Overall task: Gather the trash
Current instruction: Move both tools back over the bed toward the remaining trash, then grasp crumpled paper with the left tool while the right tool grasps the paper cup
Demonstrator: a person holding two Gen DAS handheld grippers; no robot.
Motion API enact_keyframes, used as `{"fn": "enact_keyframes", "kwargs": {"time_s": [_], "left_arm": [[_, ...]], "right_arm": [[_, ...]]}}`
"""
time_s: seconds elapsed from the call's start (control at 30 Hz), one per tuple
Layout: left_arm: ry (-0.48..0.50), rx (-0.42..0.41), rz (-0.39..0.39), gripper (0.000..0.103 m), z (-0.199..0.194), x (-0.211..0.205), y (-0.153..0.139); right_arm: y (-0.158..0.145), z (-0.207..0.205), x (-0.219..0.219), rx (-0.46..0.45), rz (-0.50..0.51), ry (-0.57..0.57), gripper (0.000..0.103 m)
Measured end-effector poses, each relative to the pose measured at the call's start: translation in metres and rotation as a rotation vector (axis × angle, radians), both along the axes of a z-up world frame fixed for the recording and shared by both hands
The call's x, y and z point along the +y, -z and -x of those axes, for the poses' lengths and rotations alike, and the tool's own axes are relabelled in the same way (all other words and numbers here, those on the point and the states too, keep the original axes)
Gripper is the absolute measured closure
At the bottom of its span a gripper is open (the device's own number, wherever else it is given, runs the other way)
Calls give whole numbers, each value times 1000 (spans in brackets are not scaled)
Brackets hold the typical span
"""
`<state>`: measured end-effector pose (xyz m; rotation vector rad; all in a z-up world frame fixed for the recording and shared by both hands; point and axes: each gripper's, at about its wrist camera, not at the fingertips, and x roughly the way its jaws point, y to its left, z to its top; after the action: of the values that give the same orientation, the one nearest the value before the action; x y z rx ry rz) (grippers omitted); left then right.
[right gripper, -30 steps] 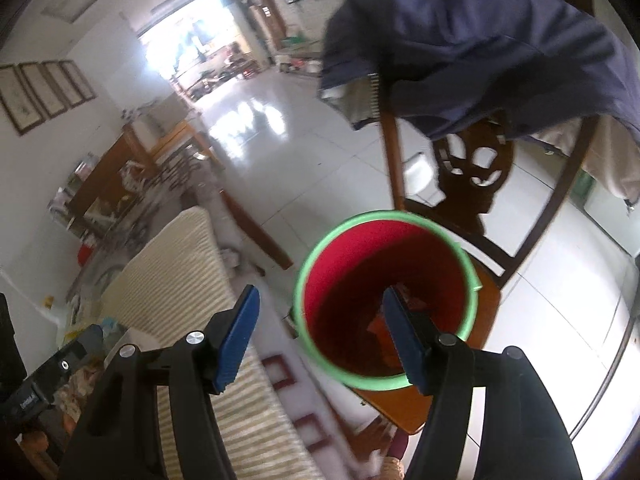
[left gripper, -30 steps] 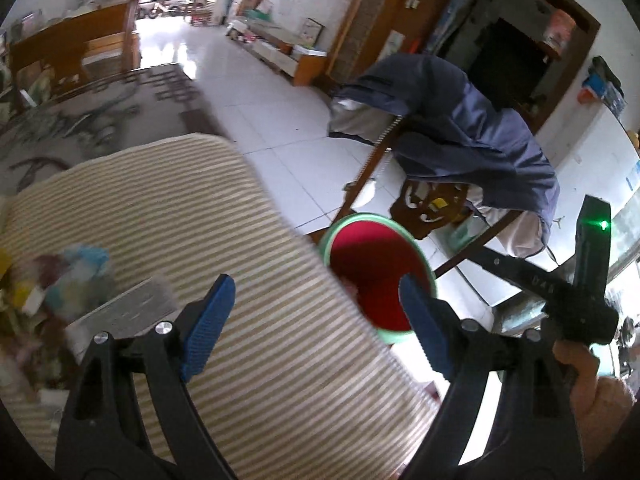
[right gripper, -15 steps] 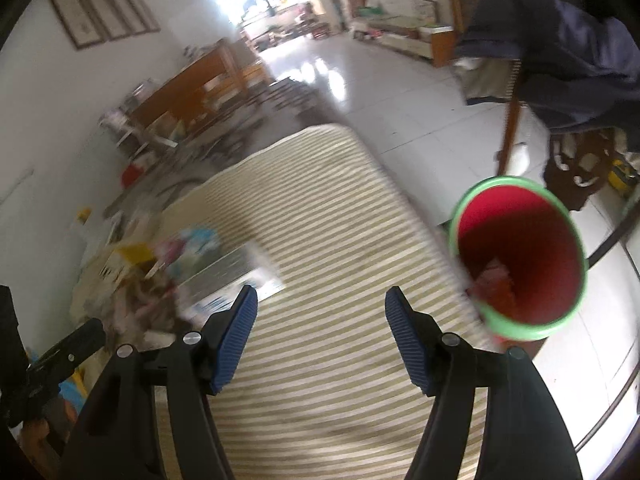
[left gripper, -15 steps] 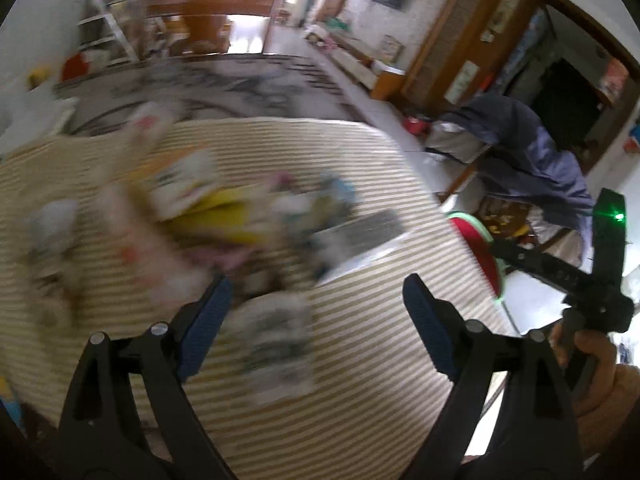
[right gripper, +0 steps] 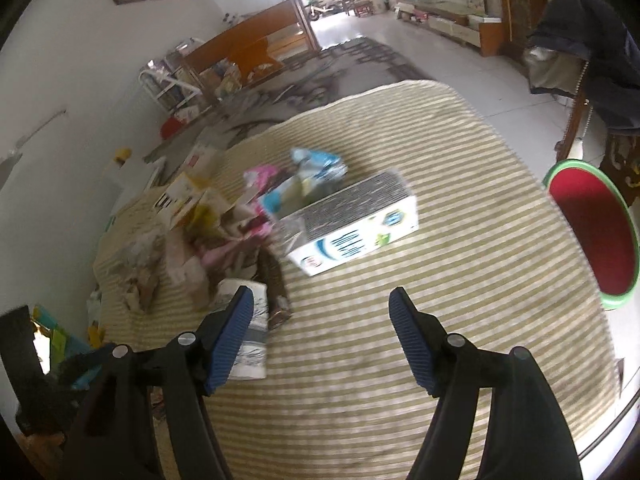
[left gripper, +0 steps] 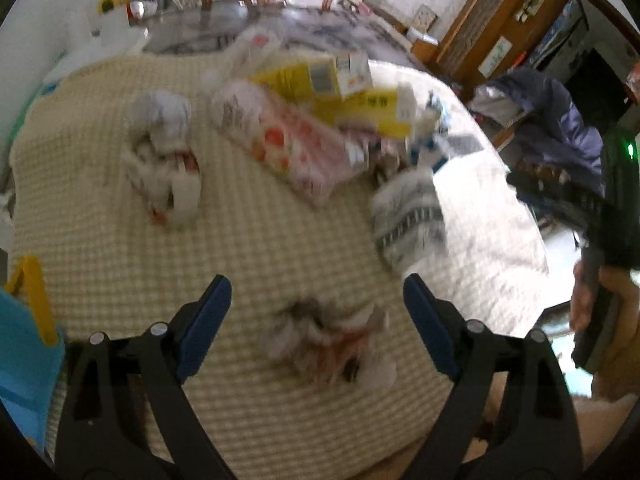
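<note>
A heap of trash lies on a striped cloth (right gripper: 400,360): a white carton (right gripper: 352,220), crumpled wrappers (right gripper: 316,168), yellow boxes (left gripper: 320,80), a pink packet (left gripper: 296,148) and white tissues (left gripper: 160,152). My left gripper (left gripper: 316,316) is open and empty, just above a crumpled brown-and-white scrap (left gripper: 328,344). My right gripper (right gripper: 322,332) is open and empty, above the cloth in front of the carton. A red bin with a green rim (right gripper: 592,236) stands off the cloth's right edge.
A chair draped with a dark blue garment (right gripper: 592,52) stands behind the bin. A striped white packet (left gripper: 408,220) lies right of the heap. Blue and yellow items (left gripper: 28,320) sit at the left edge. White tiled floor and wooden furniture lie beyond.
Both grippers have swung from the red bin back over the cloth. The left one now hangs over the trash heap, the right one faces the white carton. Both stay open.
</note>
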<state>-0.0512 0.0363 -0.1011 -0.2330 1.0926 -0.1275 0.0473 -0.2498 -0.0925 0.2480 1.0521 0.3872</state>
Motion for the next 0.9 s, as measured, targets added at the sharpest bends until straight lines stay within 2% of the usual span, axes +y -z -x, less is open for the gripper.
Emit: {"fn": "enact_keyframes", "kwargs": {"time_s": [0.17, 0.3, 0.33, 0.43, 0.5, 0.6, 0.77, 0.9], "left_arm": [[48, 80, 40, 18, 4, -8, 25], [75, 104, 45, 19, 1, -12, 39], [72, 110, 32, 21, -1, -11, 42], [46, 115, 7, 40, -3, -6, 46], [18, 110, 14, 58, -2, 1, 44], [-30, 98, 50, 70, -1, 11, 39], [-64, 59, 61, 75, -1, 19, 28], [-68, 54, 67, 75, -6, 21, 26]], "right_arm": [[-1, 4, 12, 1, 10, -21, 35], [2, 5, 24, 13, 23, -44, 35], [3, 5, 25, 18, 24, -49, 35], [4, 5, 29, 25, 25, -63, 35], [5, 4, 32, 30, 26, -73, 35], [7, 1, 40, 42, 15, -90, 35], [15, -4, 61, 83, 2, -152, 35], [33, -7, 75, 169, -14, -191, 35]]}}
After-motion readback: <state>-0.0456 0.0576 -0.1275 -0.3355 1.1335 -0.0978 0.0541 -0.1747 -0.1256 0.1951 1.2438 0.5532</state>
